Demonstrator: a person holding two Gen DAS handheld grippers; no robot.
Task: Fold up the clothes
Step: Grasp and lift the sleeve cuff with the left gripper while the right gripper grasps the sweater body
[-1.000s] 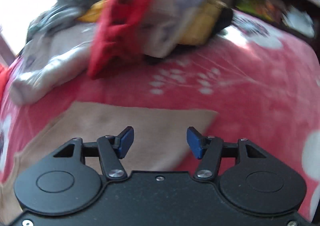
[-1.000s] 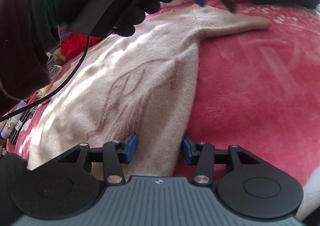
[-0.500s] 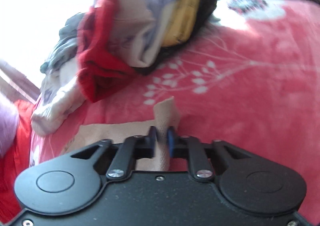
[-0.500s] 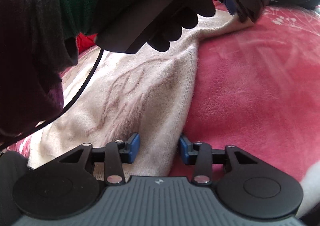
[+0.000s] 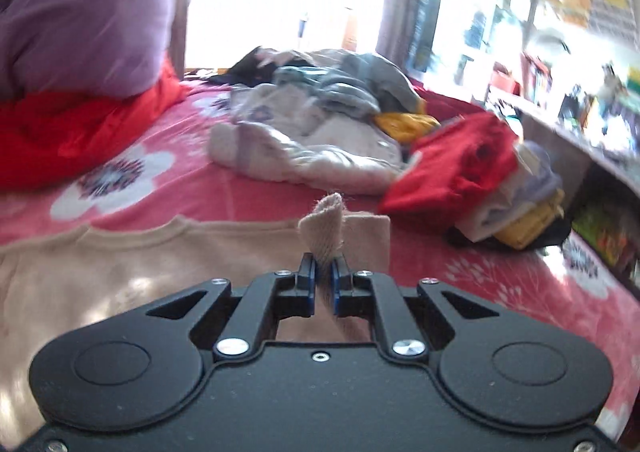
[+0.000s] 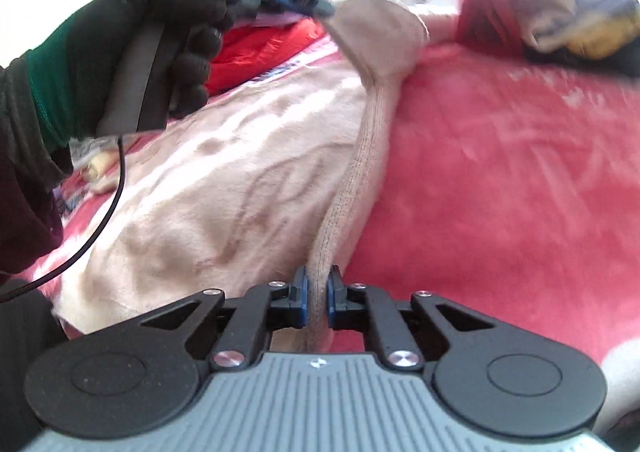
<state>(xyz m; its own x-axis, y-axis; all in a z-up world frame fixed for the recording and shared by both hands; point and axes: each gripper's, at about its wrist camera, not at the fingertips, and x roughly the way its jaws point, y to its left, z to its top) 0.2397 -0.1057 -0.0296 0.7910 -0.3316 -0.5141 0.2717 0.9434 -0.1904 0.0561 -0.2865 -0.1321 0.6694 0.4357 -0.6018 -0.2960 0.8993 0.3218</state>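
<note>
- Beige fuzzy knit sweater (image 6: 224, 188) spread flat on red flowered blanket (image 6: 500, 180); sleeve now lifted, no longer flat.
- Left gripper (image 5: 323, 279) clamped on sleeve end.
- Right gripper (image 6: 317, 294) just closed, pinching side edge.
- Heaped clothes pile (image 5: 320, 132) beyond.

Beige sweater (image 5: 132, 252), red blanket (image 5: 500, 284) with white flowers, blue-padded black tongs (image 5: 323, 279)

The right hand-held gripper (image 6: 317, 294) has just squeezed its blue pads tight on the side edge of a tan sweater (image 6: 224, 188). The sweater lies on a red bed (image 6: 500, 172). Up top, a black-gloved hand (image 6: 172, 24) holds the left hand-held gripper (image 6: 320, 8), which lifts the sweater's sleeve (image 6: 380, 36). A pile of clothes (image 6: 540, 12) sits behind.
</note>
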